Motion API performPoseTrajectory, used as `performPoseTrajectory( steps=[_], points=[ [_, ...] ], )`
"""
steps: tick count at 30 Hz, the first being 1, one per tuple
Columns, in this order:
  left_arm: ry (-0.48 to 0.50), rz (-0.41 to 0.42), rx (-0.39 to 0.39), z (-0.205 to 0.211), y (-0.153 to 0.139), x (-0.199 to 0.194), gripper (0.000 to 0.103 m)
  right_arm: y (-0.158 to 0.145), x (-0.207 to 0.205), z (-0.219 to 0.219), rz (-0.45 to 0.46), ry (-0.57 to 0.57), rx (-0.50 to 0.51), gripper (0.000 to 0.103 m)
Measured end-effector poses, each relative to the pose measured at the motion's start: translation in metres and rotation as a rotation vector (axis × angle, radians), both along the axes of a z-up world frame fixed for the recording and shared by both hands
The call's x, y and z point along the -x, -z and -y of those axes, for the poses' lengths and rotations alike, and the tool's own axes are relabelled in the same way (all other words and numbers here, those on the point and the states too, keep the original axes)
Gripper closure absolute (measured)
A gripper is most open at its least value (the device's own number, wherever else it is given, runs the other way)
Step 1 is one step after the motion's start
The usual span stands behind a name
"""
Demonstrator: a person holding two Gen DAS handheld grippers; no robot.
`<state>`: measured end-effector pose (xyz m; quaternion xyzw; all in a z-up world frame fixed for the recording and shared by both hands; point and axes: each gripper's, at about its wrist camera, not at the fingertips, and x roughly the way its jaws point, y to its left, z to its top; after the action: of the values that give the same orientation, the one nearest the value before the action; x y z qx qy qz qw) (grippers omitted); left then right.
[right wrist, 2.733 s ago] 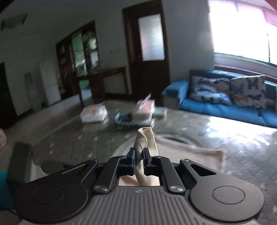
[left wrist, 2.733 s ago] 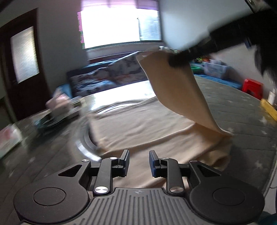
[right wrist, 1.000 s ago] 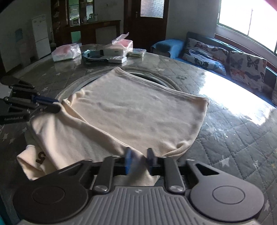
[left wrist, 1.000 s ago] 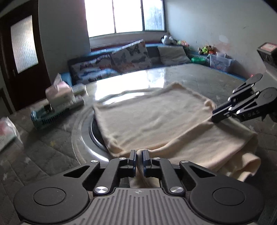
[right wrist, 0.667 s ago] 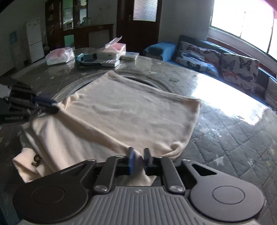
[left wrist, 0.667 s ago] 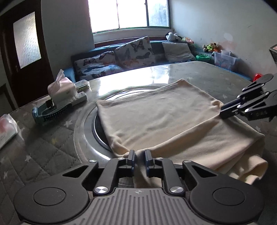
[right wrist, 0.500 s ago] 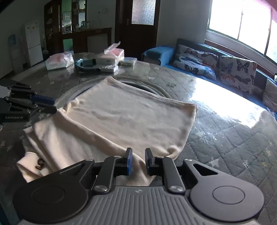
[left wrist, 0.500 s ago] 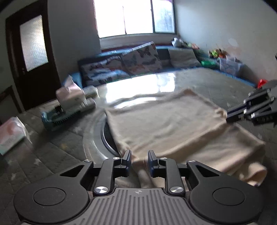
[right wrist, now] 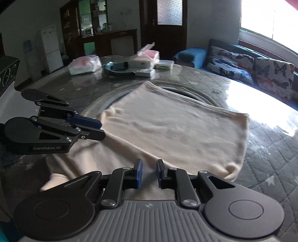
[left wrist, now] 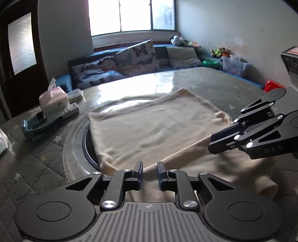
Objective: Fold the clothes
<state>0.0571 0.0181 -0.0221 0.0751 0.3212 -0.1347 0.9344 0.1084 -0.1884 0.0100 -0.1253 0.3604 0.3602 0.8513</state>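
Left gripper [left wrist: 150, 173] and right gripper [right wrist: 149, 172], both angled downward and converging from opposite sides. Left jaws stand slightly apart and are closing with nothing clamped; right jaws stand slightly apart, pads free of any hold.

The folded garment [left wrist: 154, 126] lies on the table [left wrist: 37, 167], over the round inset at its middle. Behind it to the left sits a tissue box [left wrist: 53, 100]; the sofa [left wrist: 115, 70] runs beyond the table's far edge, under the window [left wrist: 130, 14].
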Motion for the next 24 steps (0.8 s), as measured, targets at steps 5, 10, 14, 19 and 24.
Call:
performPoseTrajectory(
  steps=[5, 10, 14, 19, 24],
  points=[
    [0.022, 0.016, -0.037, -0.007, 0.001, 0.018, 0.085, -0.005, 0.016, -0.014, 0.002, -0.072, -0.021, 0.087],
    [0.043, 0.015, -0.075, -0.010, 0.006, 0.034, 0.084, 0.000, 0.032, -0.040, -0.011, -0.156, -0.016, 0.087],
    [0.042, 0.020, -0.082, -0.014, 0.005, 0.042, 0.083, 0.006, 0.044, -0.056, -0.017, -0.218, 0.008, 0.087],
    [0.041, 0.024, -0.080, -0.016, 0.005, 0.049, 0.083, 0.001, 0.047, -0.057, -0.009, -0.219, 0.000, 0.087],
    [0.034, 0.031, -0.090, -0.016, 0.003, 0.054, 0.083, -0.002, 0.048, -0.044, -0.029, -0.205, 0.004, 0.087]
  ],
)
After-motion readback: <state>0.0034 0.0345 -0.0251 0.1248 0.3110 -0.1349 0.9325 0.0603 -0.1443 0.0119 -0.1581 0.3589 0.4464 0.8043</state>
